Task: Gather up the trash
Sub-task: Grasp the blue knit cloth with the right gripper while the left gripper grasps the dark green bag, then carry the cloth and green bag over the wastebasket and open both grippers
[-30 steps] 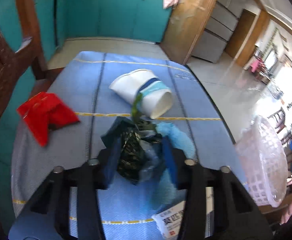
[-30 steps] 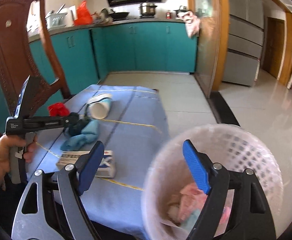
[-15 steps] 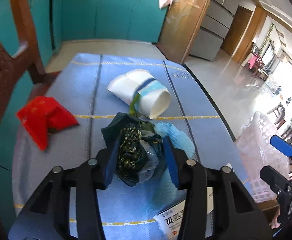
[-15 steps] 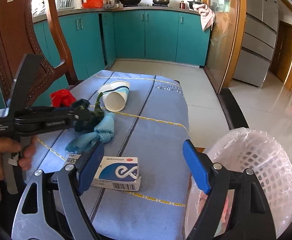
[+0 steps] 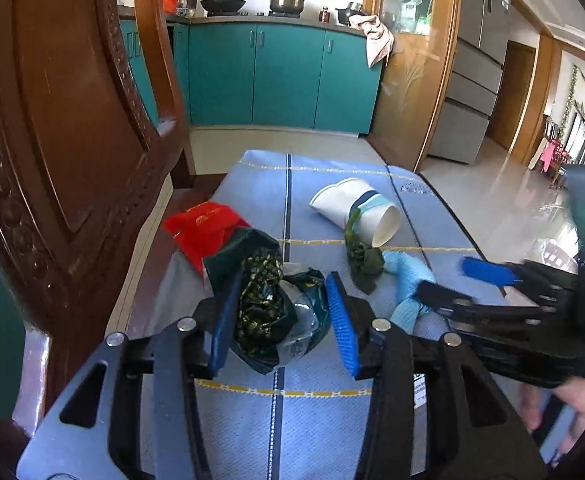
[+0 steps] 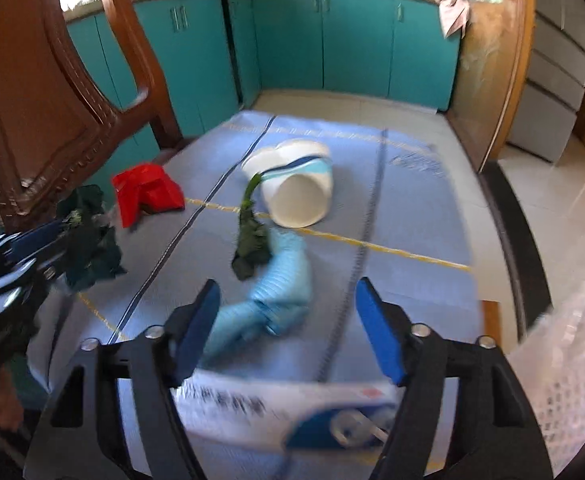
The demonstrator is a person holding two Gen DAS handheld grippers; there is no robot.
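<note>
Now mid-collection. Dark wrapper (image 5: 266,306), crumpled, foil-patterned, sits clamped between the blue pads of the left tongs (image 5: 282,320), lower centre of the left view; in the right view it shows at the left edge (image 6: 88,236), and looks lifted clear of the tabletop (image 5: 312,420).

Other trash on the blue cloth: paper cup (image 6: 296,188) on its side, centre; limp green leaf (image 6: 250,240) running from the cup's mouth down to a light blue glove (image 6: 276,300), touching both; red bag (image 6: 146,192) to the left, near the chair (image 5: 60,128); white-and-blue box (image 6: 284,412) at the near edge, bottom of the right view, blurred.

Right tongs (image 6: 288,334) hover over the near end of the glove and the box. Jaws have just been closing but remain apart, pads pressing nothing; the glove's end lies in the gap between them in the picture. Whether the target is glove or box, cannot tell.

White basket (image 6: 568,360), lower right of the right view, just off the tabletop's edge.

Judgement: two steps overlap, left carrying, right reaching. Next for the left: swing the wrapper across to the basket, release above its rim. Next for the right: settle lower, centre on one item, then close. The hands' paths may cross; stagger them.
</note>
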